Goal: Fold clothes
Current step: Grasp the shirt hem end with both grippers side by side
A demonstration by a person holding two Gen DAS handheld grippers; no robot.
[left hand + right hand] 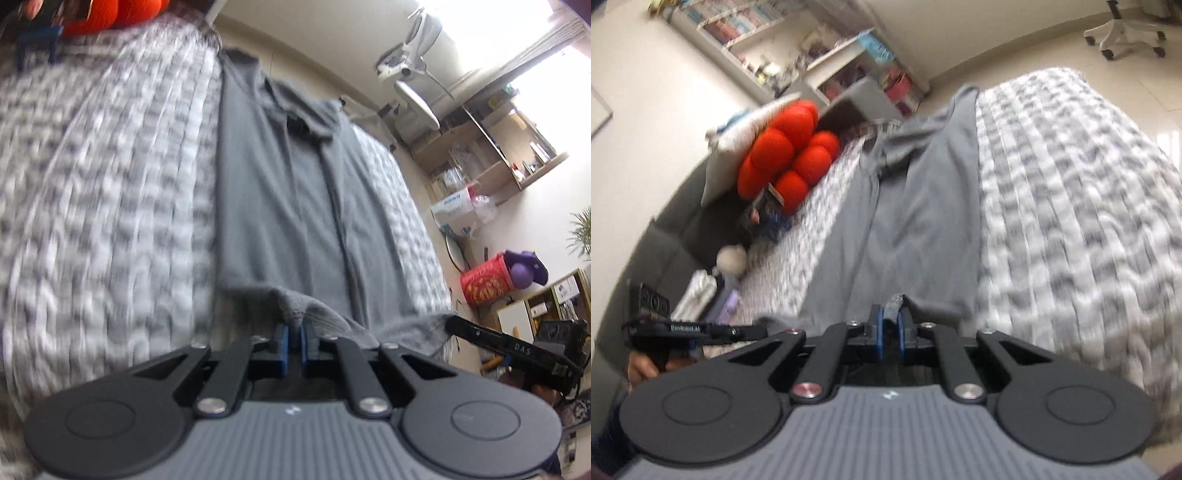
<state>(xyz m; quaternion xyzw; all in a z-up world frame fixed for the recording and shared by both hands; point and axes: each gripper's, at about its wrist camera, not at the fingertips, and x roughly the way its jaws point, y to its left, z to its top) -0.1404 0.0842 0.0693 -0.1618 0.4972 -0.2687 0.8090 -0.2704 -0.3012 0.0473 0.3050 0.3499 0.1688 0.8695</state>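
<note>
While the grey shirt [280,206] lies stretched along the bed [103,206], both grippers grip its near hem. The left gripper [294,341] has its blue fingers [283,341] closed together on a bunched piece of the hem, and the right gripper [890,332] is clamped in the same way on the hem at the other corner. From each wrist view I can see the other gripper just beside, at the same edge of the cloth.

As far as I can judge, the folding is somewhere in the middle. The long sides of the shirt seem already turned inward, because a straight seam-like edge runs down the length of it and the shape is a narrow strip. The collar [314,118] end is far away, crumpled a little, near the orange cushions [790,155] and the pillow [738,147].

What is left, I think, is to carry the held hem up toward the collar, so the strip is halved, and maybe one more fold after this. The views are blurred, so small wrinkles I cannot tell.
</note>
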